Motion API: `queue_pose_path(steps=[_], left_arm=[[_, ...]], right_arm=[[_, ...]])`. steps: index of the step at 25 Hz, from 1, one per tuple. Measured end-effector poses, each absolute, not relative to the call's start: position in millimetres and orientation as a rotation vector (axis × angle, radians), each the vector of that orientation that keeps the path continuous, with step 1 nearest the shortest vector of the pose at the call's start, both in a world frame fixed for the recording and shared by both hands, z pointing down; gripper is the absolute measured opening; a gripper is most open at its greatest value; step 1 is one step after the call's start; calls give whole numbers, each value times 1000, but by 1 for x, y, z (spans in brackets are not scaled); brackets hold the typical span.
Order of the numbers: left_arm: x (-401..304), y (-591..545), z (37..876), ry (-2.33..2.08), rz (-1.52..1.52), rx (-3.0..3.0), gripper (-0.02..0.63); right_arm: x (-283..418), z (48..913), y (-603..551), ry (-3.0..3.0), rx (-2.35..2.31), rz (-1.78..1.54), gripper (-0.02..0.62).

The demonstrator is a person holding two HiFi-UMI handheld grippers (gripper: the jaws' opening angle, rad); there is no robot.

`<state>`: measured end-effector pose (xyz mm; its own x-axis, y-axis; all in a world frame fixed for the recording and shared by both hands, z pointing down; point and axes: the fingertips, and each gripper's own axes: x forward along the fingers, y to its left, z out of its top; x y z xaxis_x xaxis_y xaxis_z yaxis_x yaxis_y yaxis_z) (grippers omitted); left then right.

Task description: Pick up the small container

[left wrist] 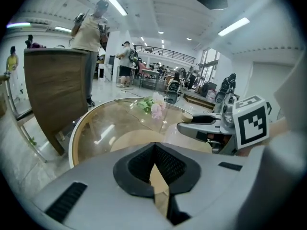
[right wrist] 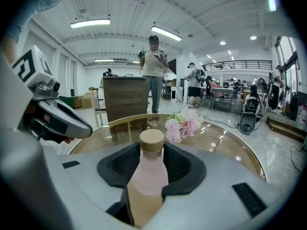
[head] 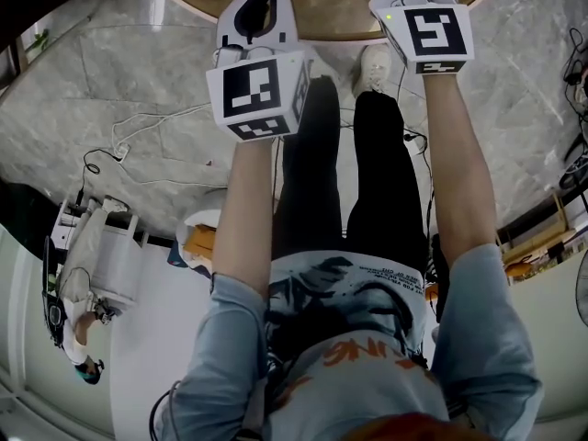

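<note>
In the right gripper view a small pale pink bottle [right wrist: 147, 174] with a tan cap stands upright between my right gripper's [right wrist: 151, 163] black pads. Both pads lie against its sides, and its base is hidden below the gripper body. The bottle does not show in the head view. Both grippers reach over the near edge of a round glass-topped table [head: 335, 24]. My left gripper [left wrist: 154, 150] is shut with nothing between its pads. It hovers to the left of the right gripper [left wrist: 192, 124], a short way apart.
A bunch of pink flowers [right wrist: 182, 124] lies on the table beyond the bottle. A tall wooden cabinet [right wrist: 125, 97] stands past the table's far side, with a person [right wrist: 153, 66] behind it. Cables trail over the floor [head: 138, 141] by the person's legs.
</note>
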<state>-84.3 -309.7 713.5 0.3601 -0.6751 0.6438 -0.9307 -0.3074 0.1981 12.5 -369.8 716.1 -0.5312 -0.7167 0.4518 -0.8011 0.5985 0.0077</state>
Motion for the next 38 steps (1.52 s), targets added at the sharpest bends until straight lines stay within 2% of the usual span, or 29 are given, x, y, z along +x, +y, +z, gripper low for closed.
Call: queue_pose_path(steps=[12,19,28,38], left_arm=[[-78,-297,691,-1453,549,2105,23],[-73,-283,666,-1507,495,2113,23],[-73,-254,579,-1694,367,2082,23],[-41,-225,443,-1817,269,2096,23]], right_arm=[[9,715,-368,-2352,1221,330,152],[21,686,-342,-2335,1211,404,150],[39,599,-293,-2428,1127,358,150],[87,445,-256,-2518,1163,266,150]])
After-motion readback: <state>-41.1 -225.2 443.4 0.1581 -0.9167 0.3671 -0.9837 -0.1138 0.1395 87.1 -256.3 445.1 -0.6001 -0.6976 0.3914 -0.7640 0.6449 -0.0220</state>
